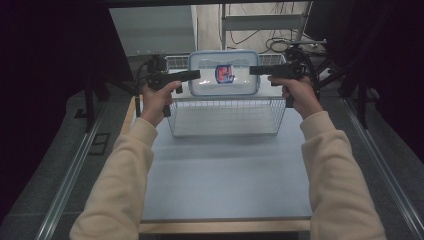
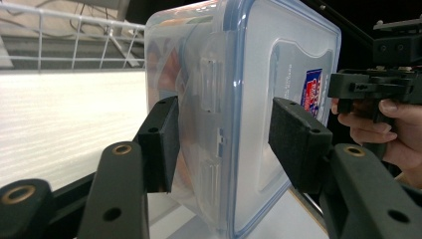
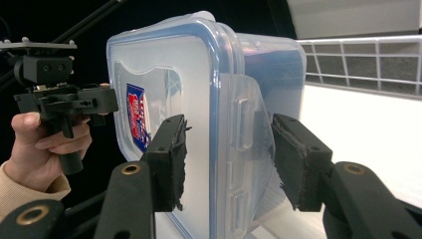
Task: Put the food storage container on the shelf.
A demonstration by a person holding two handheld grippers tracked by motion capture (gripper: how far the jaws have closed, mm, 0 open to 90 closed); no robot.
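Note:
A clear plastic container point(image 1: 224, 73) with a blue-rimmed lid and a red-and-blue label hangs over the far half of a wire basket point(image 1: 225, 117). My left gripper point(image 1: 196, 75) clamps its left end and my right gripper point(image 1: 253, 70) clamps its right end. In the left gripper view my left gripper point(image 2: 226, 144) has one pad on the container's point(image 2: 249, 89) body and the other on its lid. In the right gripper view my right gripper point(image 3: 234, 159) grips the container point(image 3: 199, 89) at a side latch in the same way.
The basket stands on a grey table point(image 1: 225, 175), and its floor shows white below the container. Basket wires point(image 2: 74, 40) point(image 3: 358, 59) run behind the container. Black stands and cables flank the far table end. Metal rails lie on the floor at both sides.

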